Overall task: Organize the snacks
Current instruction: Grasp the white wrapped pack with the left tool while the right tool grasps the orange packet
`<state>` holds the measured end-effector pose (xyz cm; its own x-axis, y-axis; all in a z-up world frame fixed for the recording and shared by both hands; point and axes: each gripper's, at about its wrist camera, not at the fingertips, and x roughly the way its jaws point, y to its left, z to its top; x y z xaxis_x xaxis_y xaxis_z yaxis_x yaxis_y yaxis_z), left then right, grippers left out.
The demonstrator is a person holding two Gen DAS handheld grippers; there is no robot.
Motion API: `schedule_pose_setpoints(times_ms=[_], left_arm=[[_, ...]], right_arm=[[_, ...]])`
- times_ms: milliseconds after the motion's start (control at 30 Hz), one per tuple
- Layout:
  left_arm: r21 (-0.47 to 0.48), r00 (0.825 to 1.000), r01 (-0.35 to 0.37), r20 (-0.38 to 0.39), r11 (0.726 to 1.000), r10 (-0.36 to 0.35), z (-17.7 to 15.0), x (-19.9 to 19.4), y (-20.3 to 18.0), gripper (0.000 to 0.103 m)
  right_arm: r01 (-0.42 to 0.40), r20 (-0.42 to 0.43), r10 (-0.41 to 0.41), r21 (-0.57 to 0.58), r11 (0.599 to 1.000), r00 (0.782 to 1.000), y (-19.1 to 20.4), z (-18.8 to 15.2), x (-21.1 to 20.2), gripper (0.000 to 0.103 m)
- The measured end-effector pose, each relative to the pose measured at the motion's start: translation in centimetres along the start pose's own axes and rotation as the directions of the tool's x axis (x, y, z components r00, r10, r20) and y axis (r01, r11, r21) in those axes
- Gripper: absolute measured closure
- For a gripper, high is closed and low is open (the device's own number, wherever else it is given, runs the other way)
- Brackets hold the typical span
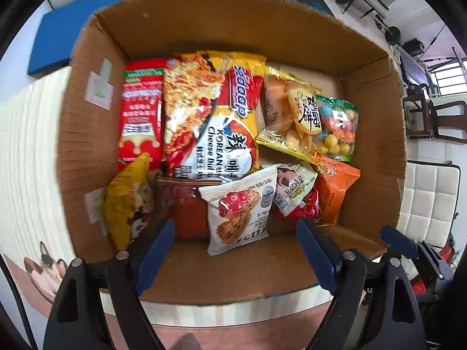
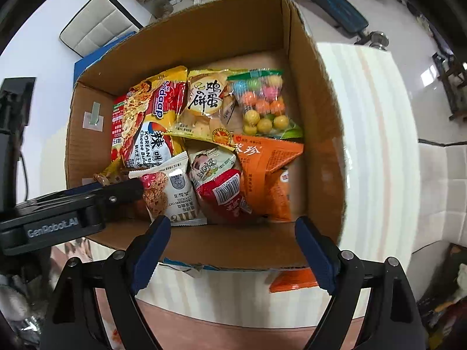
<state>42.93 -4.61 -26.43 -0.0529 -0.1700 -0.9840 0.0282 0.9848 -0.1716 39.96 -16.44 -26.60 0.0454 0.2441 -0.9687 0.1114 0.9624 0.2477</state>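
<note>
A: While hovering over the white oat-cookie packet (image 1: 239,204), propped against the near wall of the cardboard box (image 1: 373,116), worth lowering the left gripper (image 1: 235,233) straight down? Blue fingers (image 1: 154,250) set wide apart there, pinching nothing.

B: Probably, yes. Best to straddle the packet across its short width and pinch at the crimped top edge, not the puffed middle. Likely slippery, likely crushable, so close gently.

A: And after the pinch?

B: Lift a little, then lay flat in the near row, left of the red packet (image 1: 309,204) and the orange packet (image 1: 335,189). Mind the yellow bag (image 1: 128,198) leaning at the near left, and the big Sedaap noodle pack (image 1: 210,116) just beyond. No nudging either.

A: And the right gripper (image 2: 233,227)?

B: Also spread and empty, poised above the near wall, further right. Hold well apart from the left tool during the descent. Possibly next: fetch the orange wrapper (image 2: 292,283) lying outside on the striped table (image 2: 364,116), just in front of the box's near wall.
</note>
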Motion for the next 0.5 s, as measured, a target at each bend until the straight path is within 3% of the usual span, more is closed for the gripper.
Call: schedule_pose_setpoints(times_ms=[300, 500], left_arm=[[-0.005, 0.983, -0.064, 0.172, 0.998, 0.064, -3.8, -5.7, 0.5, 0.018], [-0.021, 0.951, -0.084, 0.298, 0.996, 0.086, -7.5, -8.5, 0.3, 0.018]], right_arm=[[0.054, 0.105, -0.048, -0.060, 0.997, 0.993, 1.7, -1.4, -4.5, 0.013], [0.056, 0.190, -0.039, -0.085, 0.995, 0.981, 2.9, -3.7, -8.0, 0.013]])
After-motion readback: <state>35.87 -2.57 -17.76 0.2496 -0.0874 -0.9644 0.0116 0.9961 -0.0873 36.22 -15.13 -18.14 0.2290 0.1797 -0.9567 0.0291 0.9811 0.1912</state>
